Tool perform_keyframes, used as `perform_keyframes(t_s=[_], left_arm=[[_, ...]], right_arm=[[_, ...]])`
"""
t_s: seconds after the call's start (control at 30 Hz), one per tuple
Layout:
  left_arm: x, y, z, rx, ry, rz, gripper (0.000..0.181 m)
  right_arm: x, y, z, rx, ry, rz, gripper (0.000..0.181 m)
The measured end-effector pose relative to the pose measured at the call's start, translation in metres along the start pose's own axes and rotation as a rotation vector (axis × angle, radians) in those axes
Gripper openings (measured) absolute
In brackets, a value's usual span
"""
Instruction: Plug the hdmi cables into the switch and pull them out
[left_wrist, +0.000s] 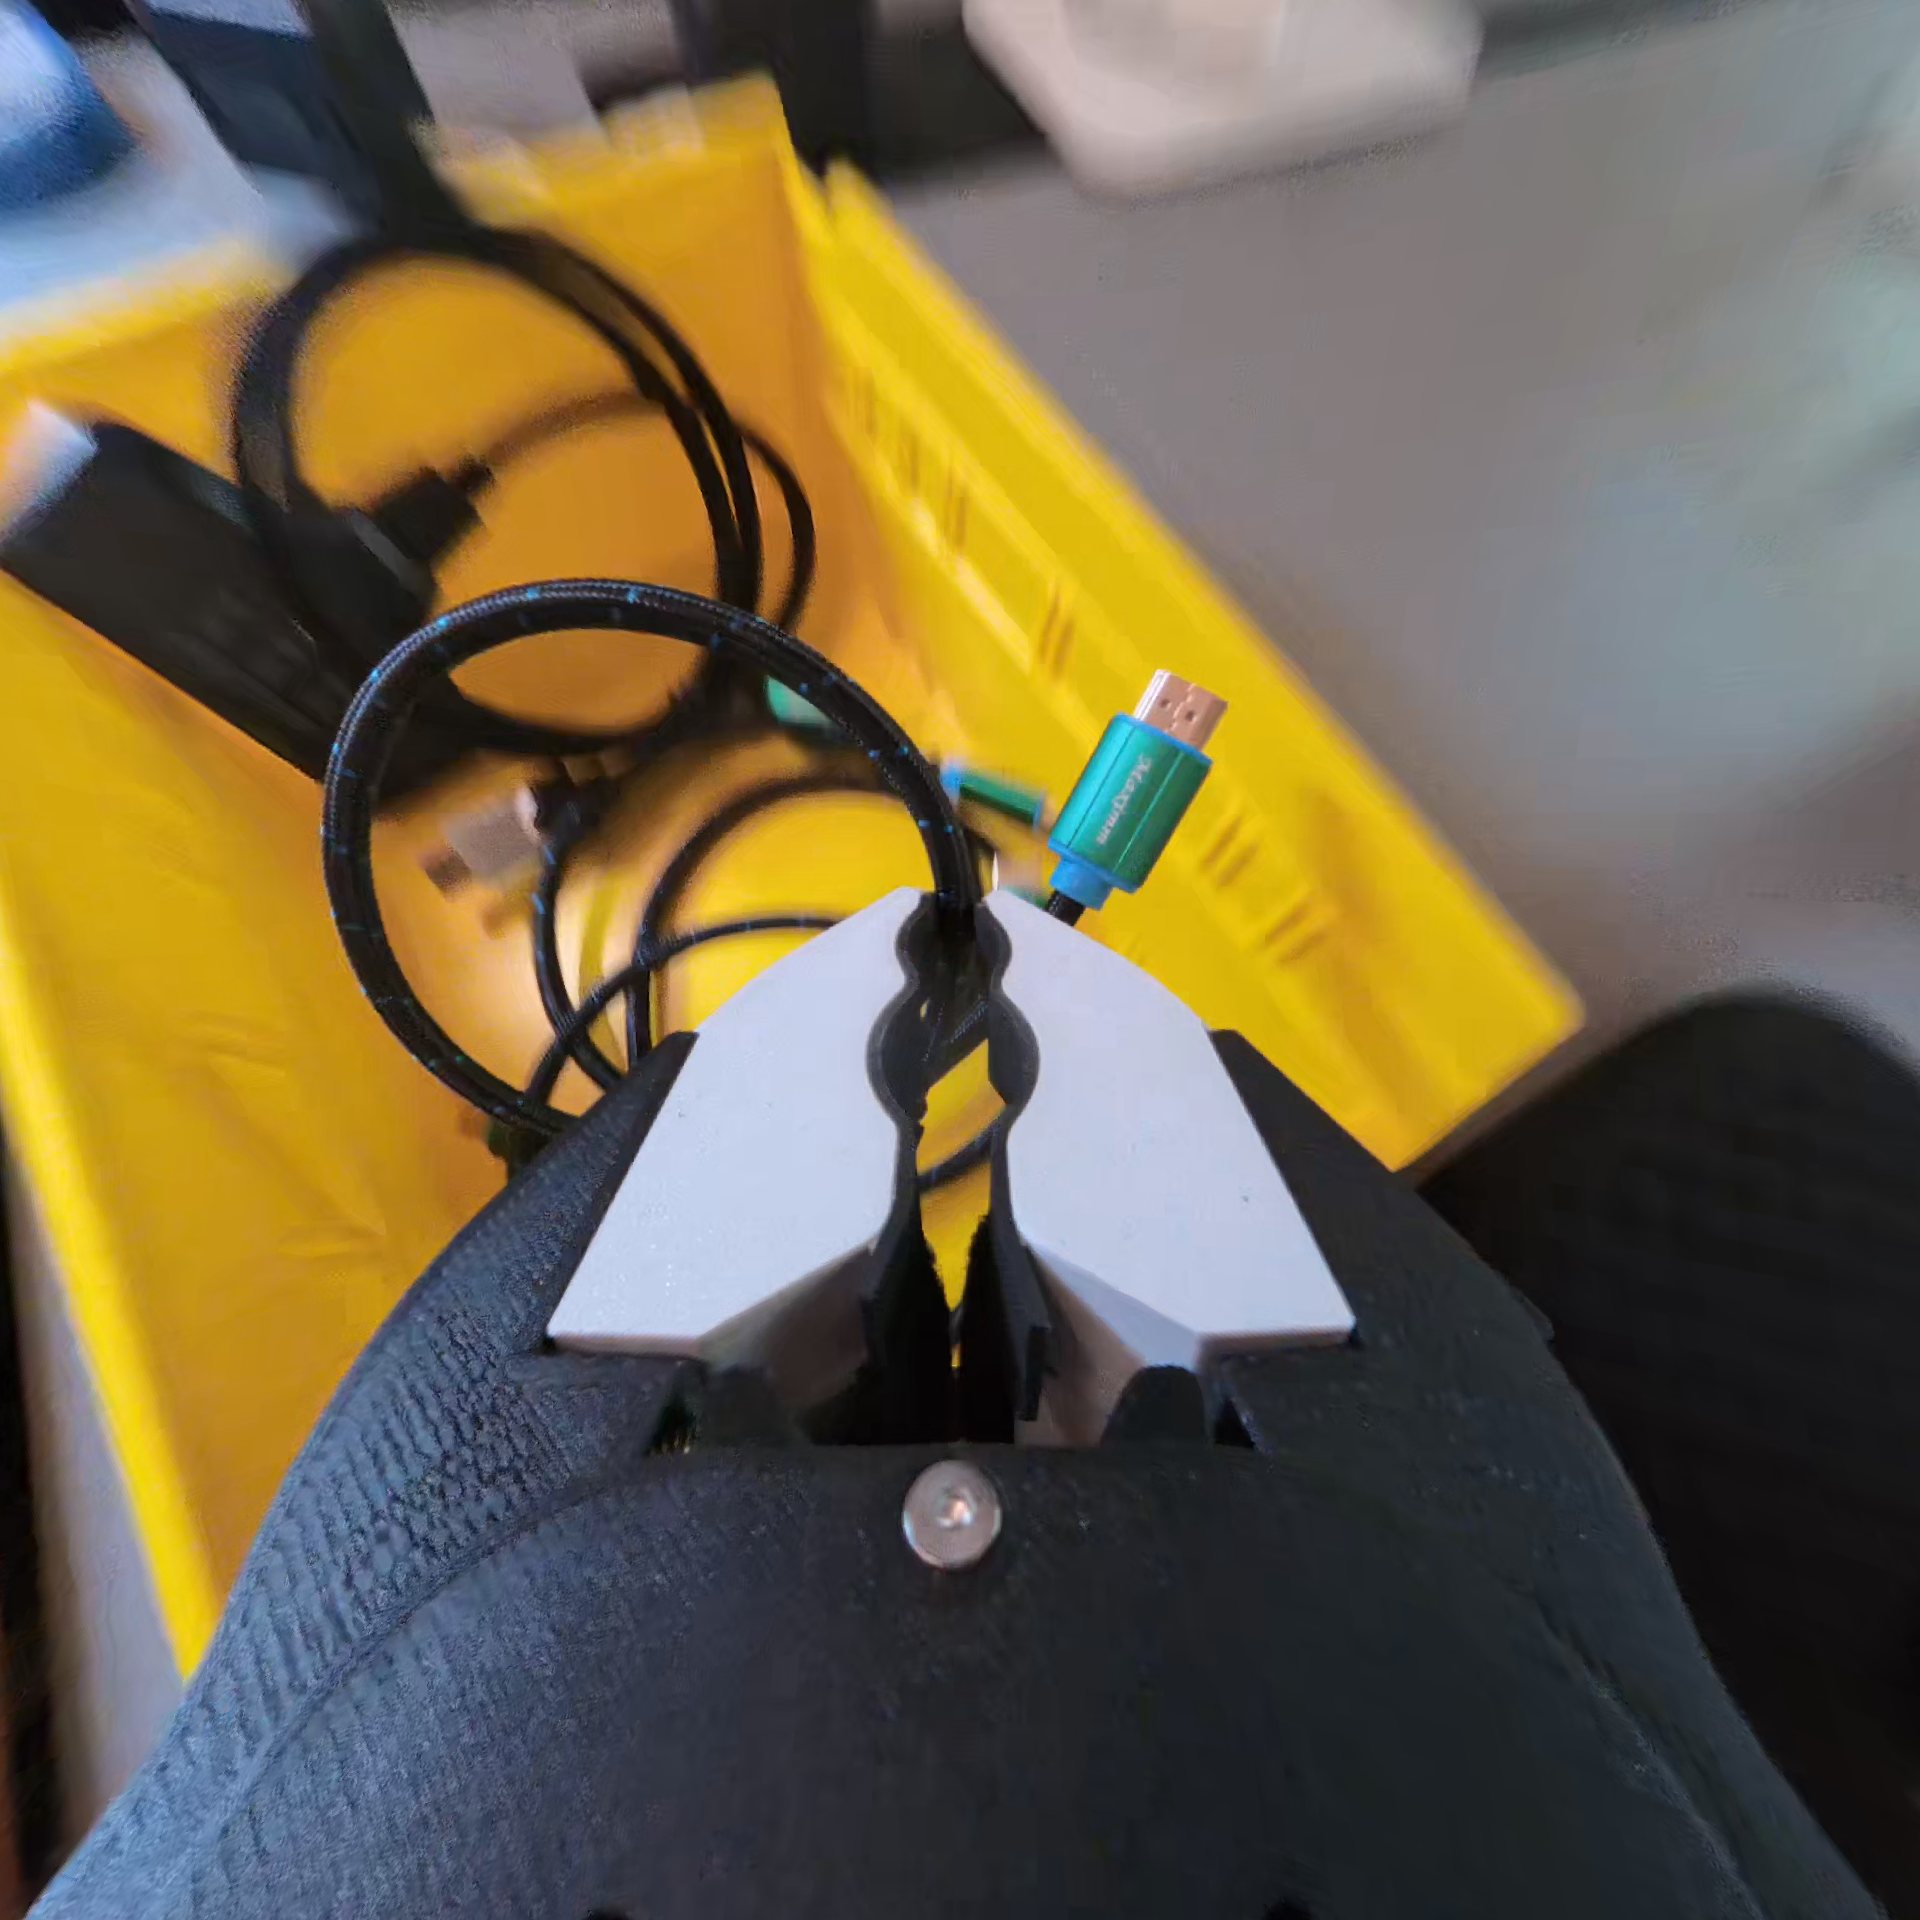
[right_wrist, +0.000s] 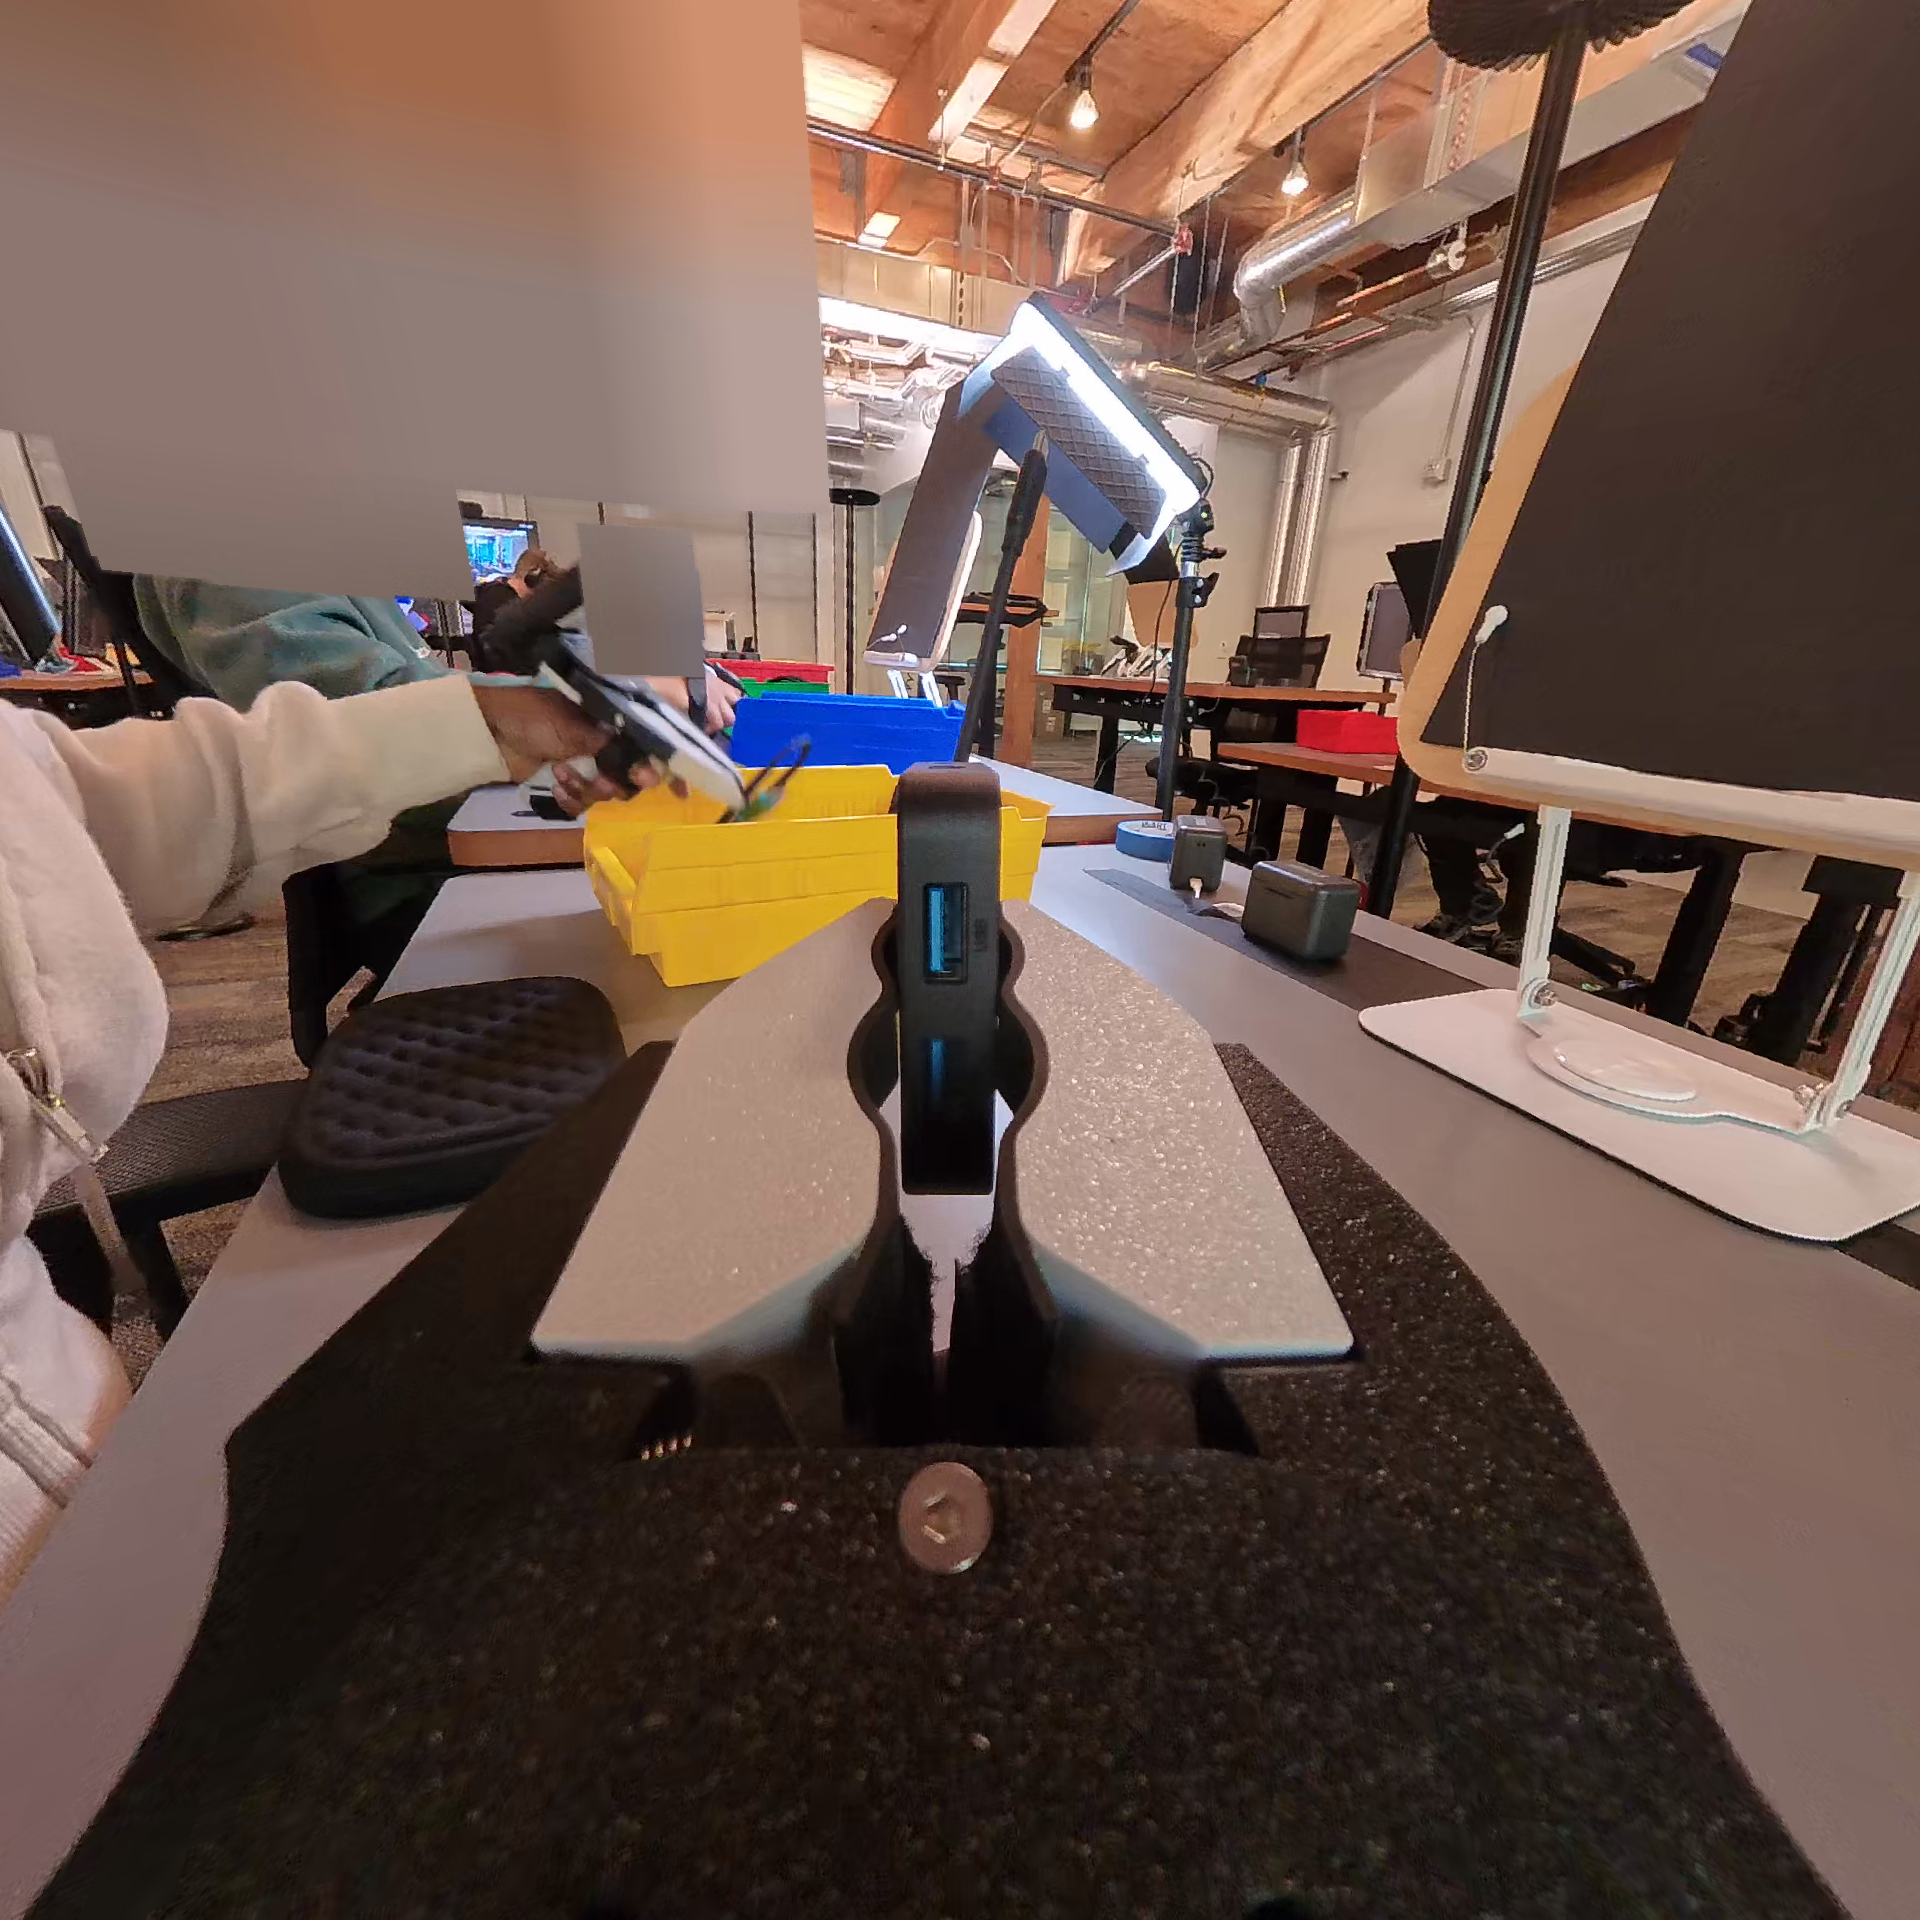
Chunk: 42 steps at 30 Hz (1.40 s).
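My left gripper (left_wrist: 956, 914) is shut on a black braided HDMI cable (left_wrist: 436, 665) just behind its teal plug (left_wrist: 1127, 805), whose gold tip points up and right. It holds the cable above the yellow bin (left_wrist: 1091, 582). My right gripper (right_wrist: 945, 935) is shut on a black switch (right_wrist: 945, 997) held on edge, its blue ports facing the camera. In the right wrist view the left gripper (right_wrist: 743, 805) shows farther off, over the yellow bin (right_wrist: 748, 883), in a person's hand.
Several more black cables (left_wrist: 520, 416) and a black device (left_wrist: 197, 603) lie in the bin. On the grey table (right_wrist: 1558, 1299) stand a black wrist pad (right_wrist: 447, 1081), two small dark boxes (right_wrist: 1299, 909), blue tape (right_wrist: 1143, 836) and a white stand (right_wrist: 1662, 1091). A blue bin (right_wrist: 842, 727) is behind.
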<state>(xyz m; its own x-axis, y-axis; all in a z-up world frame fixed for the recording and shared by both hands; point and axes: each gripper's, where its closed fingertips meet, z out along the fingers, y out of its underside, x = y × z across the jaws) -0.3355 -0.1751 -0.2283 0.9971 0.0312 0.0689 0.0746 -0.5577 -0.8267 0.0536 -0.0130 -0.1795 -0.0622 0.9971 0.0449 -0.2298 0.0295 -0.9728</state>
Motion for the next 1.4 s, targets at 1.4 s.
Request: perform_keyframes(t_s=[1.4], left_arm=[[0.260, 0.075, 0.006, -0.295, 0.437, 0.749, 0.034]], right_arm=[[-0.007, 0.008, 0.005, -0.088, 0.018, -0.130, 0.013]])
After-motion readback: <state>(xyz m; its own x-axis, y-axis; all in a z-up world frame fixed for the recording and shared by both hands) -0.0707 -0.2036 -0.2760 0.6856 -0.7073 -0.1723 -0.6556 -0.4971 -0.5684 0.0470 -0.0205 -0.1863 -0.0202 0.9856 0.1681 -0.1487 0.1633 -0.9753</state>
